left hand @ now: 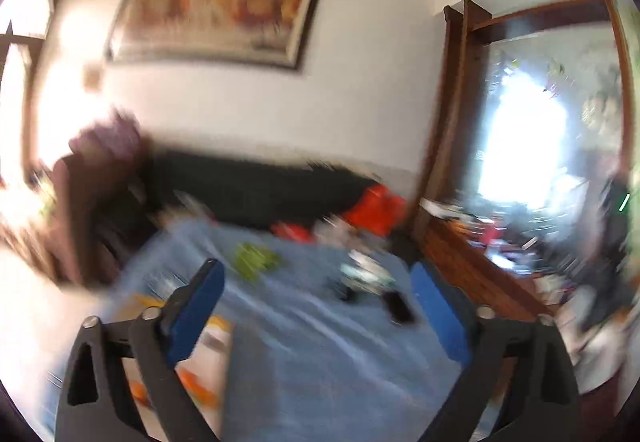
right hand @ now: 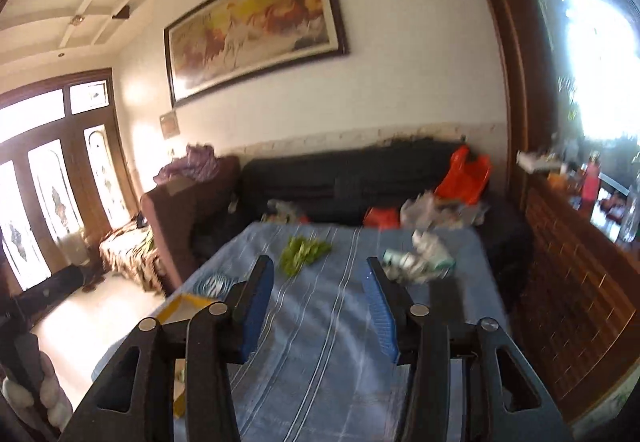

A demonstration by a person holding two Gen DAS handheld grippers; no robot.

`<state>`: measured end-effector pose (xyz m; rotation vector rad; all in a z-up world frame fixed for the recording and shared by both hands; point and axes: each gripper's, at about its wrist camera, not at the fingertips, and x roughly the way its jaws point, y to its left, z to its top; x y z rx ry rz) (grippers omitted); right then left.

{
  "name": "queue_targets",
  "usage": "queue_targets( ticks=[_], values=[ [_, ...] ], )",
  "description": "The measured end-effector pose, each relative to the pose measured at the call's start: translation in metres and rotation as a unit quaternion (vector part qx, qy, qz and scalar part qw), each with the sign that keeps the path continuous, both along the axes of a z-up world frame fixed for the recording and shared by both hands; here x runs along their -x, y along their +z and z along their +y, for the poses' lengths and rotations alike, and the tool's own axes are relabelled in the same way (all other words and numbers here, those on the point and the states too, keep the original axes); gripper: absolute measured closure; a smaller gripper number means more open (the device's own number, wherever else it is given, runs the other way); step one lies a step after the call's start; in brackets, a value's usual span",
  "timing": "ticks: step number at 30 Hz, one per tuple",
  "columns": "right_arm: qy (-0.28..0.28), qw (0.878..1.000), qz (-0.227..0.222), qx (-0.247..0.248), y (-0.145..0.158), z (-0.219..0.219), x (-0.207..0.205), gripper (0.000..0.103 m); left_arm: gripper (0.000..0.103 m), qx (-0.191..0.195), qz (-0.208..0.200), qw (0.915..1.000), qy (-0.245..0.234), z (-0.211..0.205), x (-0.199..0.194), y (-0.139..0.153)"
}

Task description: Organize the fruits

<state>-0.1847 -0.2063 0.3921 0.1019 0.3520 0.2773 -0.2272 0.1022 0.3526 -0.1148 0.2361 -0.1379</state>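
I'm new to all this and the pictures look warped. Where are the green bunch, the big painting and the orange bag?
Green bunch point(right hand: 304, 252): right wrist view, middle of the bunch.
Big painting point(right hand: 256, 28): right wrist view, centre of the canvas.
Orange bag point(right hand: 466, 176): right wrist view, its front.

Left gripper point(left hand: 316, 274): matt black plastic arms, silvery metal pins, blue pads point(left hand: 196, 306).
Right gripper point(right hand: 318, 274): same matt black plastic; blue pads point(right hand: 378, 312) ribbed.
Tablecloth point(right hand: 332, 322), under and ahead of fingers: blue woven cloth, pale stripes, matt, creased.
Green bunch point(right hand: 302, 252), beyond left finger: leafy, matt.
Wrappers point(right hand: 420, 262), beyond right finger: crinkled, glossy film.
Sofa point(right hand: 340, 178), far ahead: dark, matt upholstery.
Cabinet point(right hand: 568, 282), right of fingers: brown wood, slight sheen.
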Motion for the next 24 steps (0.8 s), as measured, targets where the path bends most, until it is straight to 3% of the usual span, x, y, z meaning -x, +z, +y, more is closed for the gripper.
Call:
queue_targets(
  ticks=[4, 7, 10, 15, 24],
  values=[
    [-0.010, 1.000, -0.015, 0.015, 0.043, 0.010, 0.003, 0.035, 0.002, -0.055, -0.028, 0.9961, 0.063, 0.011, 0.017, 0.006],
    [0.015, 1.000, -0.006, 0.017, 0.033, 0.033, 0.004, 0.029, 0.001, -0.055, -0.011, 0.9950, 0.083, 0.026, 0.019, -0.015],
    [0.046, 0.998, 0.034, 0.031, -0.011, 0.066, -0.007, 0.029, 0.001, -0.046, 0.012, 0.9928, 0.110, 0.044, 0.014, -0.046],
    [0.085, 0.992, 0.085, 0.035, -0.101, 0.114, -0.027, 0.029, 0.001, -0.022, 0.039, 0.9813, 0.187, 0.071, 0.002, -0.102],
    [0.035, 0.982, 0.186, 0.012, -0.246, 0.168, -0.078, 0.029, 0.001, -0.018, 0.064, 0.9692, 0.237, 0.066, -0.029, -0.158]
  ],
)
